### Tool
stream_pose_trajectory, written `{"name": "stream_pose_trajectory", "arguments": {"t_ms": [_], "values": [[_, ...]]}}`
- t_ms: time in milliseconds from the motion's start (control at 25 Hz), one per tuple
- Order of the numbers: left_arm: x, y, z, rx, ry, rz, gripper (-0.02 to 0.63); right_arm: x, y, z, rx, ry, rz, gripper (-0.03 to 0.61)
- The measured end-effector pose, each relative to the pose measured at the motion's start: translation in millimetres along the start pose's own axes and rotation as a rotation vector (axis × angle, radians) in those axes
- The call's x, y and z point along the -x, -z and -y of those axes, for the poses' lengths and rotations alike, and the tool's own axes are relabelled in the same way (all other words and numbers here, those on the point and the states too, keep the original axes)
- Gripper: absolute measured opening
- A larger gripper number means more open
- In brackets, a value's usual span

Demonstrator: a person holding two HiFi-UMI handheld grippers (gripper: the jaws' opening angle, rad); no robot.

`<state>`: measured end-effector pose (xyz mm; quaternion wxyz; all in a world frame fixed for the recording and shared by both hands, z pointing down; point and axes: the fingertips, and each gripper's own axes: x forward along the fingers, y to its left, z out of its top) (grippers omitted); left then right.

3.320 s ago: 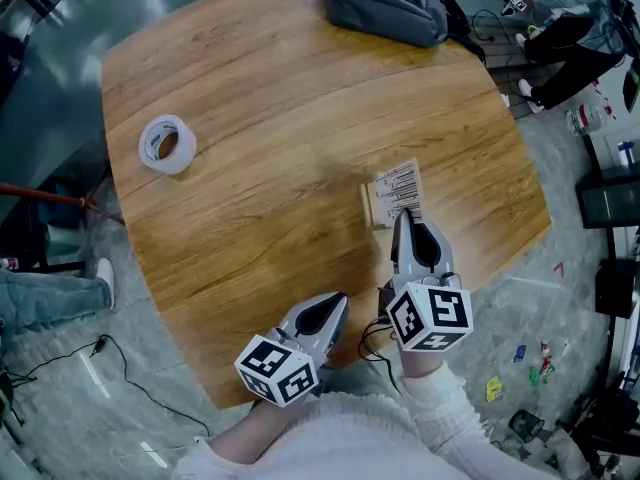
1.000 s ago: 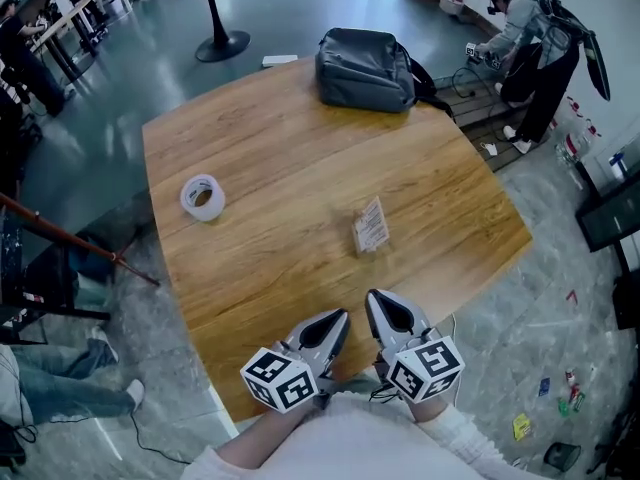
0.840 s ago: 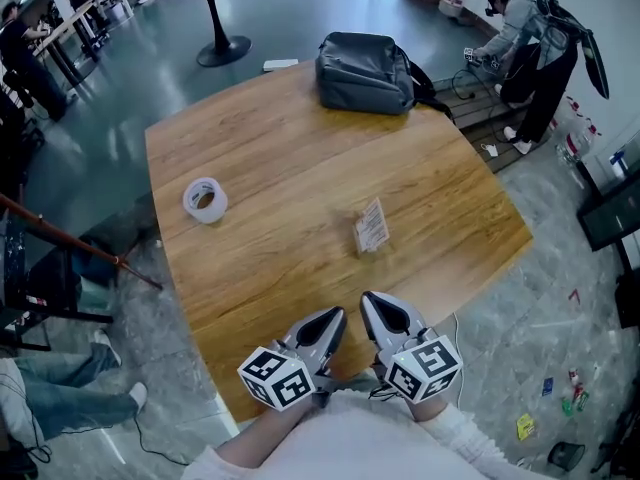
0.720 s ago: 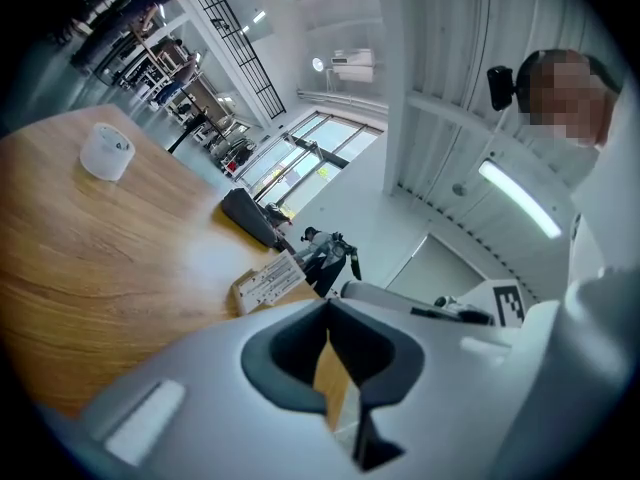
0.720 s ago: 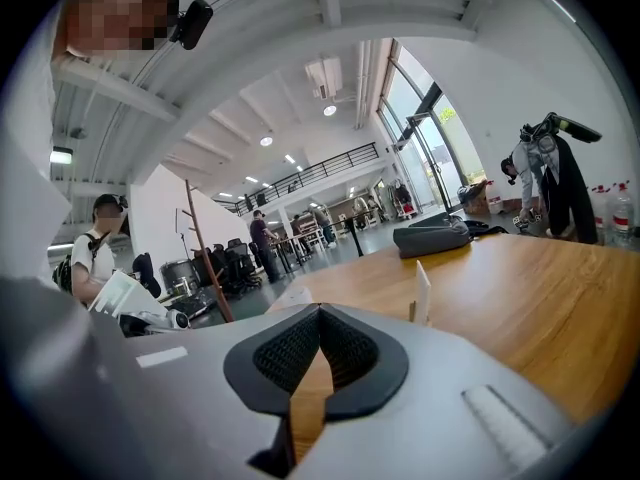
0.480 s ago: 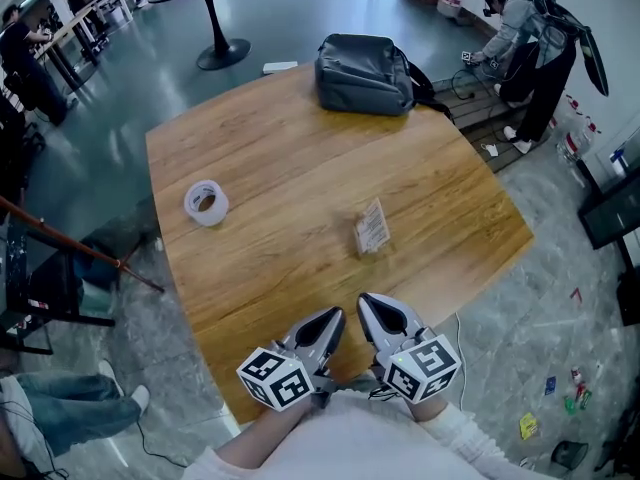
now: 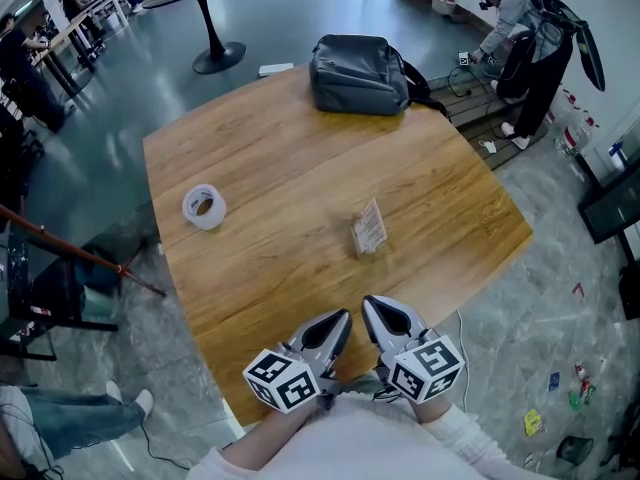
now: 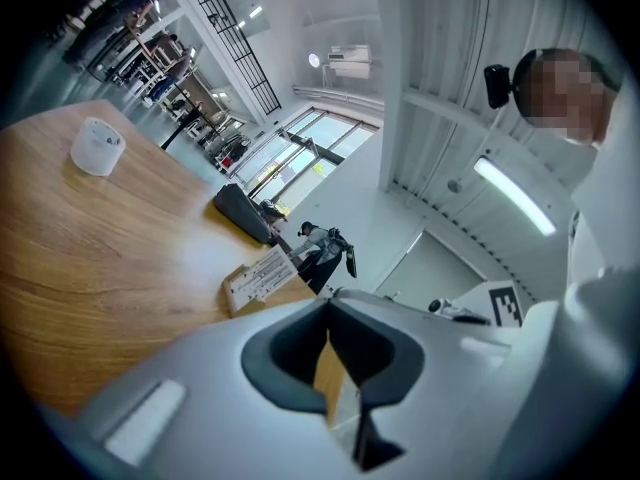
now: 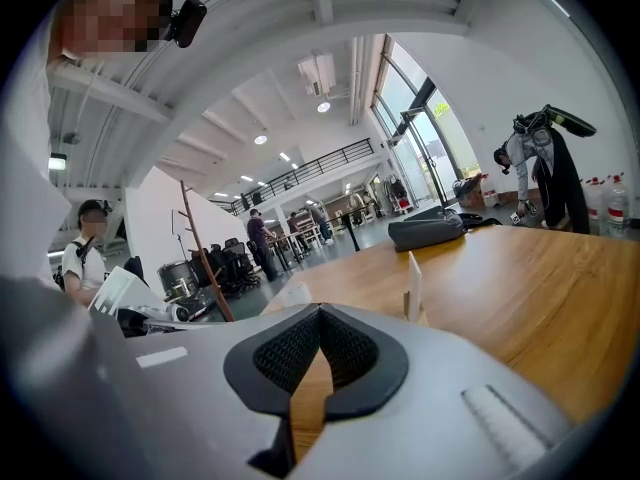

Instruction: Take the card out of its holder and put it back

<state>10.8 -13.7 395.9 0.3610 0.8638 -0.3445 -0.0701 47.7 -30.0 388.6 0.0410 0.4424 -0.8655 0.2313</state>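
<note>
Head view's mostly my big rounded wooden table (image 7: 280, 148), with a grey fabric backpack (image 7: 358, 60) sitting at the far edge. My left gripper (image 7: 342, 317) and right gripper (image 7: 370, 304) hang side by side over the near edge, both with jaws pressed together and nothing in them. A white roll of tape (image 7: 203, 207) lies off to the left. The white printed card (image 7: 372, 224) stands in its little wooden holder (image 7: 357, 237) mid-table, well apart from both grippers.

Smooth, satin wood-grain worktop (image 7: 300, 168); printed paper card (image 7: 371, 225) in pale wooden holder (image 7: 357, 240); matt grey cloth bag (image 7: 358, 63); glossy tape roll (image 7: 204, 207).
</note>
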Motion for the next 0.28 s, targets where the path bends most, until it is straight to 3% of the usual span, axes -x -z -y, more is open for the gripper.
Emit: {"name": "stream_pose_trajectory", "arguments": {"t_ms": [280], "values": [[-3.4,3.6,3.0,-0.009,-0.002,-0.008,0.008,2.0,-1.9,-6.4,0.032,-0.036,0.009,-0.005]]}}
